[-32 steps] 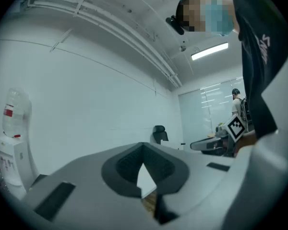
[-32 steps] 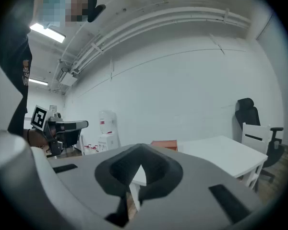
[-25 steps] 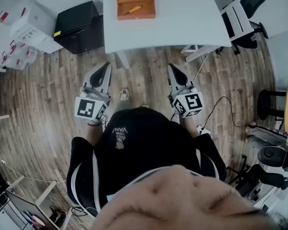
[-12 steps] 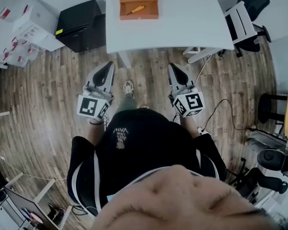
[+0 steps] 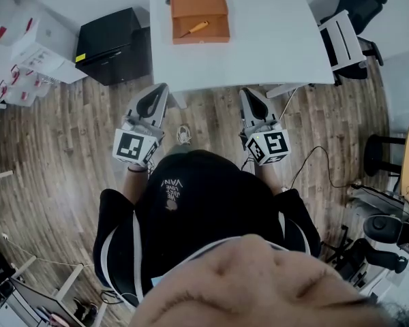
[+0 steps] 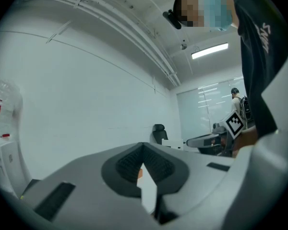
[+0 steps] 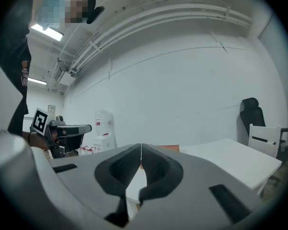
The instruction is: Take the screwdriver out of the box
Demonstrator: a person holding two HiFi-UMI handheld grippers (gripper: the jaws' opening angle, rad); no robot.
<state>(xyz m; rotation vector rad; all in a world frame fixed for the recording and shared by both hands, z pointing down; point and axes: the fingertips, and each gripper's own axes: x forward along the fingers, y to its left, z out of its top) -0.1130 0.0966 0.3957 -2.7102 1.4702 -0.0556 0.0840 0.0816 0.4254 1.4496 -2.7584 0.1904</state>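
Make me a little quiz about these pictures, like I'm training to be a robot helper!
1. True or false: the screwdriver lies inside the orange box on the white table.
2. What stands on the floor beside the table, at its left in the head view? A) black cabinet B) red sofa C) green bin
3. Fill in: the left gripper and right gripper both have their jaws ____, holding nothing.
Key: 1 true; 2 A; 3 shut.
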